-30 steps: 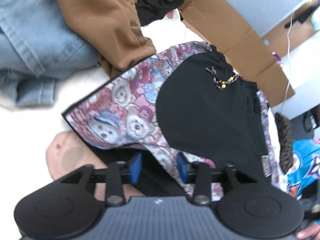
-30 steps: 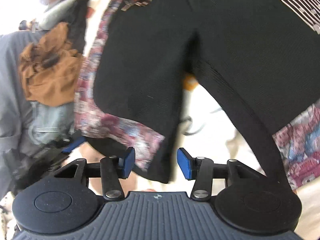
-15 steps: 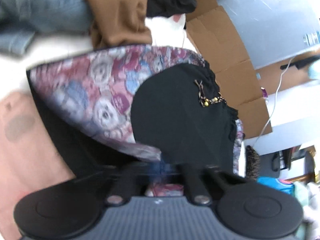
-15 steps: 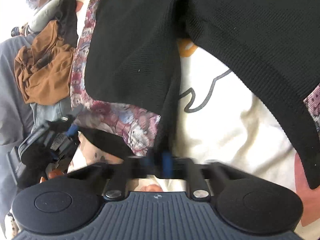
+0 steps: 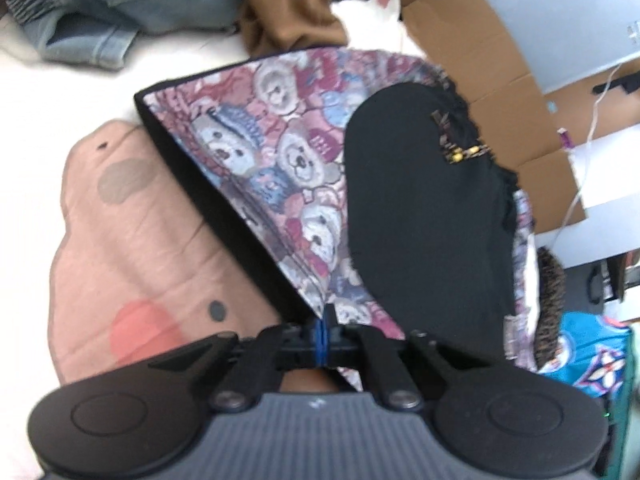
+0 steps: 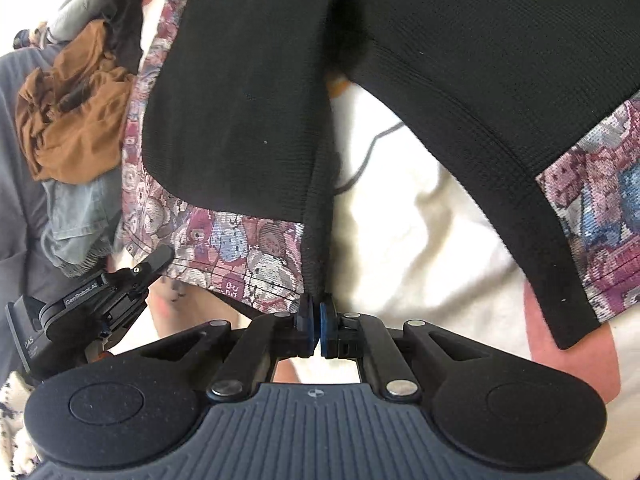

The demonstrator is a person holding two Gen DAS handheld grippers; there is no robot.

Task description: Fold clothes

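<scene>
Left wrist view shows you the shorts [image 5: 420, 208], black with a bear print, spread on the white bedding [image 5: 60, 92]. Your left gripper [image 5: 323, 332] pinches their hem corner; your right gripper [image 6: 315, 322] clamps the inner leg seam. Brown garment [image 5: 288, 4] lies beyond.

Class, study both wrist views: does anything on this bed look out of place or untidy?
Yes. Behind the teddy-bear shorts, a brown garment and a denim garment lie crumpled in a heap, unfolded. Both grippers, left and right, pinch the shorts' hem.
</scene>
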